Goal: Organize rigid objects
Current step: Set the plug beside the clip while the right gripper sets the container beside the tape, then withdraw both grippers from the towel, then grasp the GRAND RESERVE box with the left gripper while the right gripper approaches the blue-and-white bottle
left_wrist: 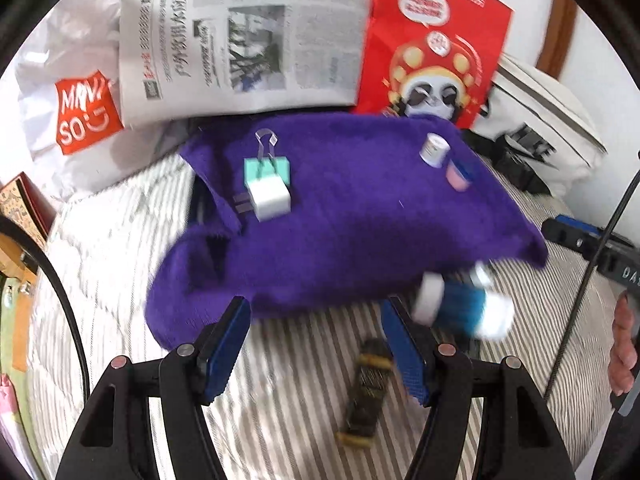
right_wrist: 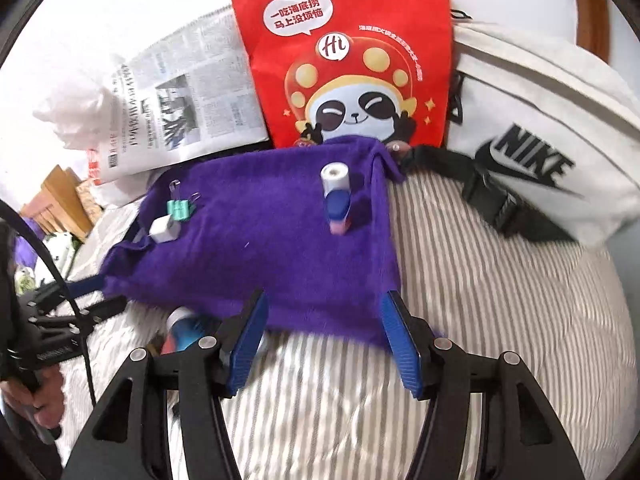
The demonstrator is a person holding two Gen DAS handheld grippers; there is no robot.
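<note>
A purple cloth (left_wrist: 360,208) lies spread on the striped bed. On it sit a teal binder clip (left_wrist: 267,168), a white charger plug (left_wrist: 270,198), a small white-capped bottle (left_wrist: 433,149) and a pink and blue piece (left_wrist: 460,174). A blue and white bottle (left_wrist: 460,308) lies blurred at the cloth's near edge, just right of my left gripper (left_wrist: 316,304). That gripper is open and empty. A tiny toy skateboard (left_wrist: 366,396) lies on the sheet between its fingers. My right gripper (right_wrist: 325,296) is open too, empty, over the cloth's (right_wrist: 260,248) near edge, with the blue bottle (right_wrist: 188,330) to its left.
Behind the cloth stand a newspaper (left_wrist: 248,40), a red panda-print paper bag (right_wrist: 344,56), a white plastic bag (left_wrist: 76,92) and a white Nike bag (right_wrist: 552,136) with a black strap buckle (right_wrist: 500,204). Wooden boxes (right_wrist: 60,200) sit at the bed's left edge.
</note>
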